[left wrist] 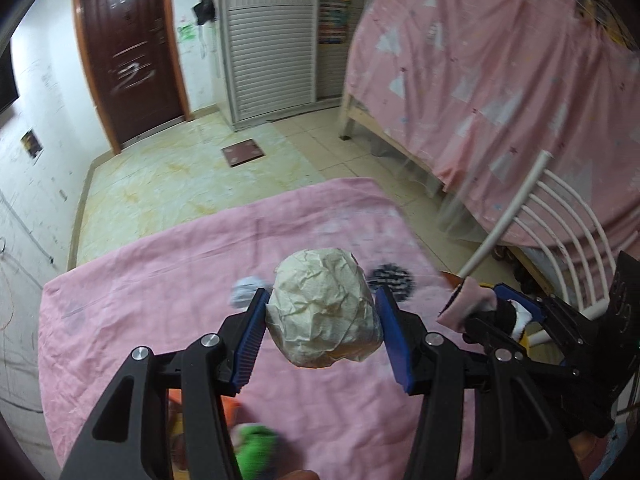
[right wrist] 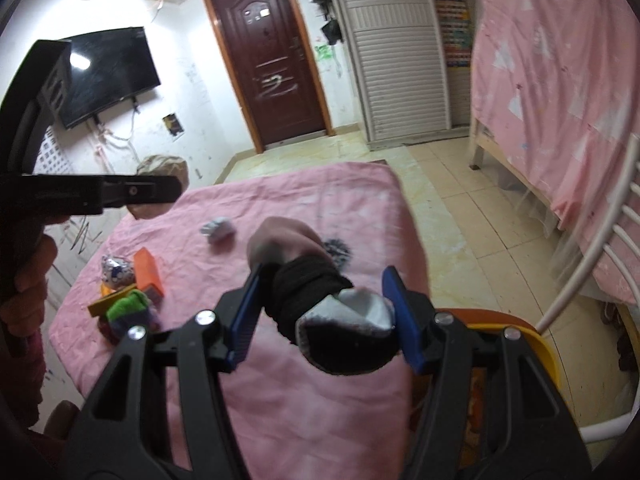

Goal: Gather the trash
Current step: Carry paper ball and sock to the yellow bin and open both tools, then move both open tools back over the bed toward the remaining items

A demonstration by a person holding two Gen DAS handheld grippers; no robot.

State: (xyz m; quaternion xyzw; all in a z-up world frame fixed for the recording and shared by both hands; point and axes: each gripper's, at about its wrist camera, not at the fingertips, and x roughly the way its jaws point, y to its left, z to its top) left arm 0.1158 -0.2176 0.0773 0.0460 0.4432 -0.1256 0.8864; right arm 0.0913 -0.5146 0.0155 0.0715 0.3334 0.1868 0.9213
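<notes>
Pink-covered table (right wrist: 320,400) fills lower frame; left gripper (left wrist: 322,312) clamps paper wad (left wrist: 324,308); right gripper (right wrist: 324,312) clamps sock bundle (right wrist: 320,300), both lifted above cloth.

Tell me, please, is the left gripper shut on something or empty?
Shut on the paper ball: the left gripper has both blue pads pressed against its sides, lifted above the pink cloth.
</notes>
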